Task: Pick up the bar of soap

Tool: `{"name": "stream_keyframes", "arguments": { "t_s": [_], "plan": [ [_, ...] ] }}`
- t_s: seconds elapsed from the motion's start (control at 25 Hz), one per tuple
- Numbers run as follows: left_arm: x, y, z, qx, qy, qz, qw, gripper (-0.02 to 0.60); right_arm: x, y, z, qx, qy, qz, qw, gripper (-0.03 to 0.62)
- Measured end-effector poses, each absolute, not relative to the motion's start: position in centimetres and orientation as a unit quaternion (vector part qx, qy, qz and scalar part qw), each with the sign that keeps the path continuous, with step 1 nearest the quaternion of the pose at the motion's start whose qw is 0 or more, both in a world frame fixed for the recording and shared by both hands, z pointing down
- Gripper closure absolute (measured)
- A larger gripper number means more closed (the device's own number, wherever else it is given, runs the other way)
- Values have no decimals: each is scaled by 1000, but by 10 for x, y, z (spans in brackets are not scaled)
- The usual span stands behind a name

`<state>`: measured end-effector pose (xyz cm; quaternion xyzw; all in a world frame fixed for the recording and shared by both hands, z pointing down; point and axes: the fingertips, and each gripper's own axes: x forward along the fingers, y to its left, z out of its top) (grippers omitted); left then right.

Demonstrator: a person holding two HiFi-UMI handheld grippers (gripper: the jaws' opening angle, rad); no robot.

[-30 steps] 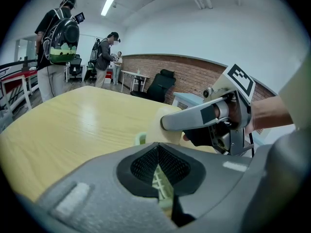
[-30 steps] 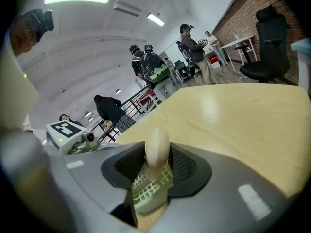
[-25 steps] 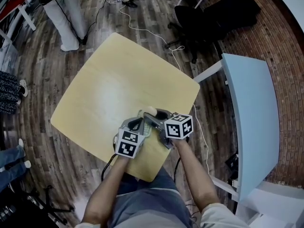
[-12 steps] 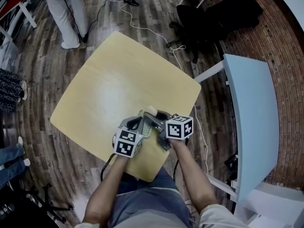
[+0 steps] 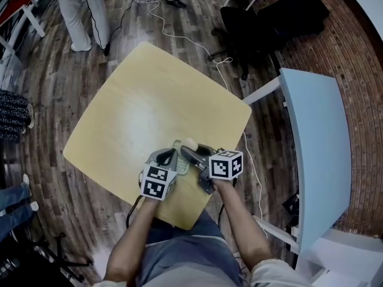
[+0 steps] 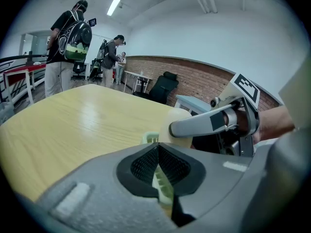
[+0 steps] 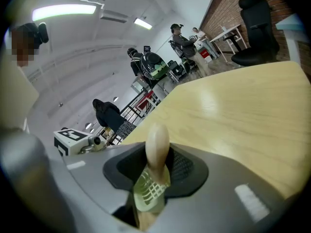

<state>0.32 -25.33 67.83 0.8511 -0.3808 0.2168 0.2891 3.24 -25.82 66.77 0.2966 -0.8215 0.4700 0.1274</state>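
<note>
Right tongs clamp soap; left tongs hide tray.

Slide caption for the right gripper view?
Jaws of the right gripper grip the soap and a green tray over the table.

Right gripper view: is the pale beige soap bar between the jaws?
Yes, the pale beige soap bar stands on edge, pinched between the right gripper's jaws.
</note>
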Motion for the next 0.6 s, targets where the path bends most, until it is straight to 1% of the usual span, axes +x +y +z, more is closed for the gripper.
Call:
{"name": "stream_keyframes", "arguments": {
  "t_s": [0.6],
  "plan": [
    [-16, -245, 665, 847, -395, 197, 296, 578, 21, -245, 646, 279, -832, 464, 119, 480]
  ]
}}
